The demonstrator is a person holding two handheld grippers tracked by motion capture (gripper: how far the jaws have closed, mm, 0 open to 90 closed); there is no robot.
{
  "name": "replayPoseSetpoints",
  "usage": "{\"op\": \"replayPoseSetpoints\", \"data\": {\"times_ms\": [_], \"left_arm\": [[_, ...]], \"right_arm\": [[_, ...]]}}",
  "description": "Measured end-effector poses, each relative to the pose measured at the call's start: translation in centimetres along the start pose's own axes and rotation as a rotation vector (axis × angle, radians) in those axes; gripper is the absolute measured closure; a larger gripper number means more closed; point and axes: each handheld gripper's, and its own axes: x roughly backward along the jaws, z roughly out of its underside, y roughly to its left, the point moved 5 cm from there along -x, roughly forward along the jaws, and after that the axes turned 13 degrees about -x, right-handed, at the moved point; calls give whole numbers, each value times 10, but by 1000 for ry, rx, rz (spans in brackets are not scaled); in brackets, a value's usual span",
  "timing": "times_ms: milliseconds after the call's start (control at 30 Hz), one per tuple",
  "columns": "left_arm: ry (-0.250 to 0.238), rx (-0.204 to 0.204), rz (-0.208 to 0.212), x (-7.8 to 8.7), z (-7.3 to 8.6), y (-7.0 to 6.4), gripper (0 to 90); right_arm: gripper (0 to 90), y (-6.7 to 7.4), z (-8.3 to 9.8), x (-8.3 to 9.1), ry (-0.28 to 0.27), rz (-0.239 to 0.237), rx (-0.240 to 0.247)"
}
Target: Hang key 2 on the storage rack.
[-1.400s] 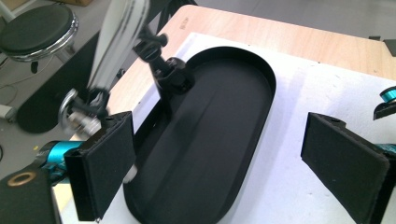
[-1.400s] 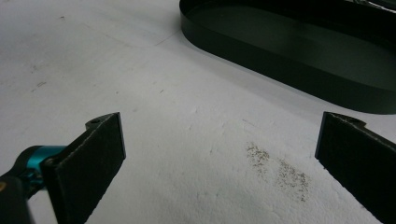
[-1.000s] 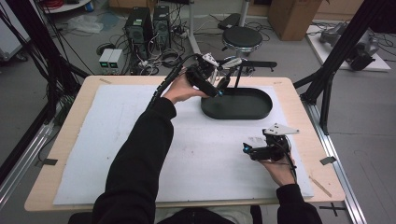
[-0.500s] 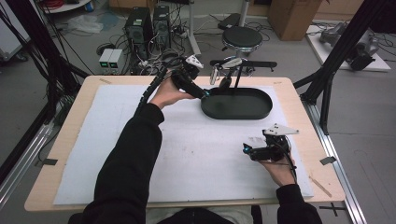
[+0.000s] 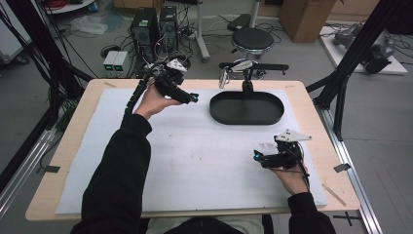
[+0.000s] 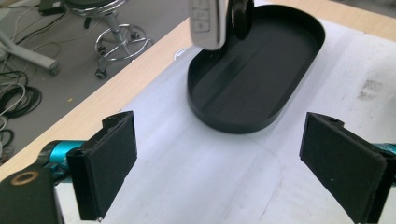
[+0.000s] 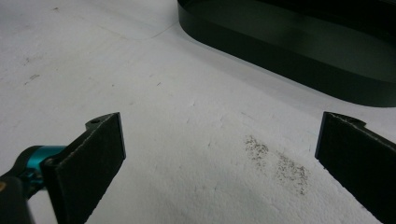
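Nearest the person, the right gripper [image 5: 257, 157] rests low on the white sheet [image 5: 204, 161] at the table's [image 5: 73, 146] right side, its jaws spread wide with nothing between them; it seems parked there out of the way, a smudged patch of the sheet just ahead of it. Farther out, the black oval tray [image 5: 247, 108] lies empty on the sheet near the far edge, and from its back a short stand [image 5: 247, 83] rises with a crossbar from which a silver key fob [image 5: 225, 78] hangs, so it can be reached from the side. To the tray's left, the left gripper [image 5: 194, 97] is held up off the sheet, its claw spread and empty, pointed toward the tray; in the left gripper view the fob [image 6: 208, 23] hangs straight ahead above the tray's rim [image 6: 233, 126], probably the thing to grasp next.
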Motion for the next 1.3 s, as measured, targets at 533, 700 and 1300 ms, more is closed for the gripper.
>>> {"op": "replayPoseSetpoints", "data": {"times_ms": [533,700,1300], "left_arm": [[19,25,-38,33,40,5,114],[32,47,-28,39,56,4,114],[79,95,-71,69,117,-9,114]], "right_arm": [[8,-1,1,1,0,4,-2],[8,-1,1,1,2,5,1],[8,-1,3,0,10,10,-2]]}}
